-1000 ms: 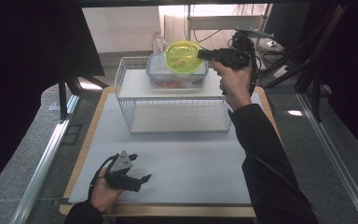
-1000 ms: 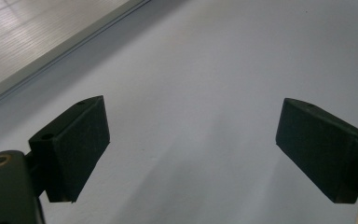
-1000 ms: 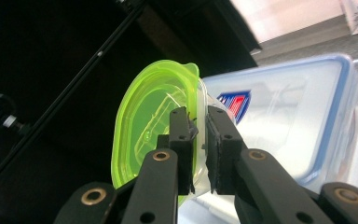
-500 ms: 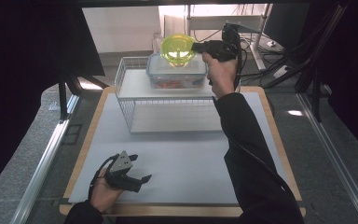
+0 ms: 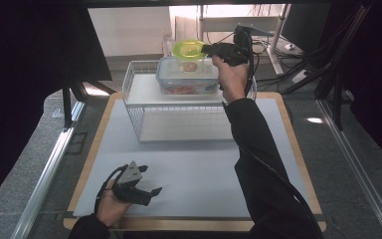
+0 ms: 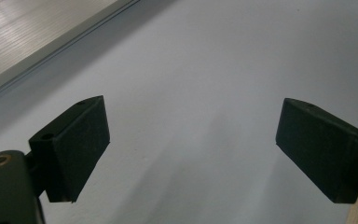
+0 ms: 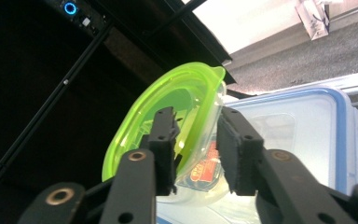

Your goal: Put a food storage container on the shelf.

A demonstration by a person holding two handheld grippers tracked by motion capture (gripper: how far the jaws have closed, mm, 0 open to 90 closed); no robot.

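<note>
A small clear container with a lime-green lid (image 5: 189, 50) (image 7: 168, 93) rests on the lid of a bigger clear box with a blue-edged lid (image 5: 186, 82) (image 7: 298, 135). That box stands on top of a white wire rack (image 5: 139, 107). My right gripper (image 5: 206, 48) (image 7: 196, 116) reaches in from the right, and its jaws have just been opening. The green rim sits between them with a gap at the pads. My left gripper (image 5: 152, 180) (image 6: 191, 135) lies low over the white mat (image 5: 194, 169) near the front left, open and holding nothing.
The mat lies on a wood-edged board (image 5: 298, 164). The wire rack takes up the far middle, with a shelf space under it. Cables and metal frames (image 5: 298, 74) crowd the back right. Dark curtains hang at the left.
The right arm swung left with the green-lidded container, which went from tilted in the air to lying on the blue-lidded box. The right jaws have parted. The left hand stayed still.
</note>
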